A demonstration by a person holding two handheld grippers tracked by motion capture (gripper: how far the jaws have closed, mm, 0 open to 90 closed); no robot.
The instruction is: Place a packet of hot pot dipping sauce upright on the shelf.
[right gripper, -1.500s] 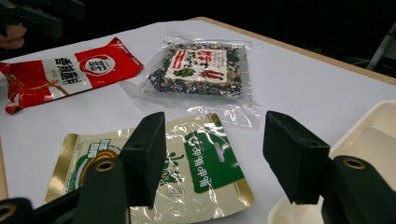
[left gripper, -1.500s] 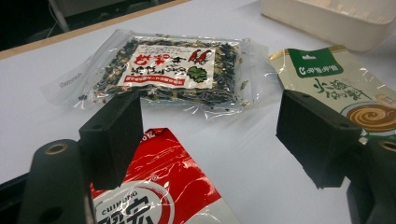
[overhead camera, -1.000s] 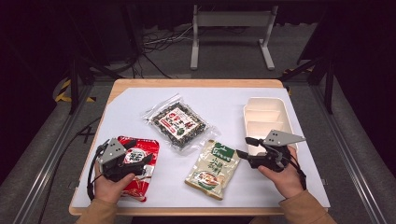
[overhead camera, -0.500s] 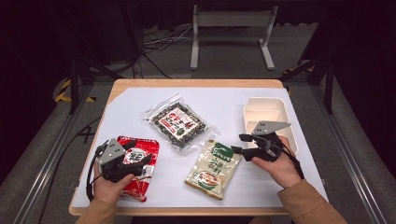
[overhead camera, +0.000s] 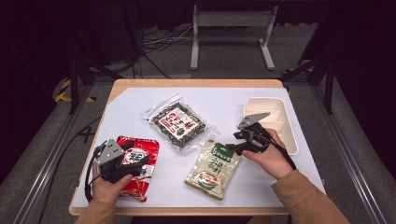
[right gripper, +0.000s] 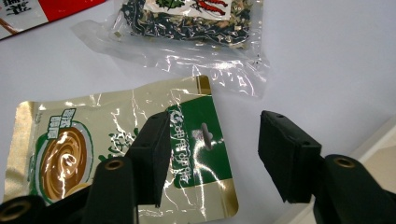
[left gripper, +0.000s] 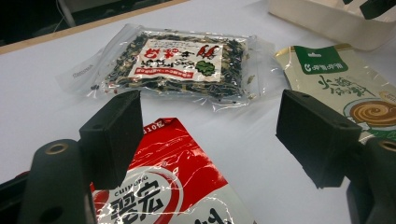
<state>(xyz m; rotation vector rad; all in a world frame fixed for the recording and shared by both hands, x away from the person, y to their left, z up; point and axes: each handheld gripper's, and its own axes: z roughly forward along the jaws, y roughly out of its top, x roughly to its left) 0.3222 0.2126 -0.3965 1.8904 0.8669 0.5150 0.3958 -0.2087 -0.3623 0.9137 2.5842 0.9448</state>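
From above, my right gripper [overhead camera: 232,143] hangs over the green top edge of the gold pouch [overhead camera: 213,163], jaws apart and just now narrowing, with nothing pinched between them. The tray [overhead camera: 290,135] sits just behind my right hand, beyond the pouch's right side; bare white table lies between them. My left gripper [overhead camera: 140,156] rests over the red pouch [overhead camera: 140,175], well left of the gold pouch, jaws parted and empty. The clear bag [overhead camera: 180,123] lies just behind the gold pouch's top left corner, its plastic fringe nearly touching it.

In the left gripper view, my jaws stand wide above the red pouch's [left gripper: 173,186] upper edge. The gold pouch [left gripper: 345,88] lies to the right, with a free strip of table between.

In the right gripper view, my jaws straddle the gold pouch's [right gripper: 116,140] green header, one pad over the foil, the other over bare table past its edge. The clear bag's [right gripper: 196,42] seam lies just beyond that header.
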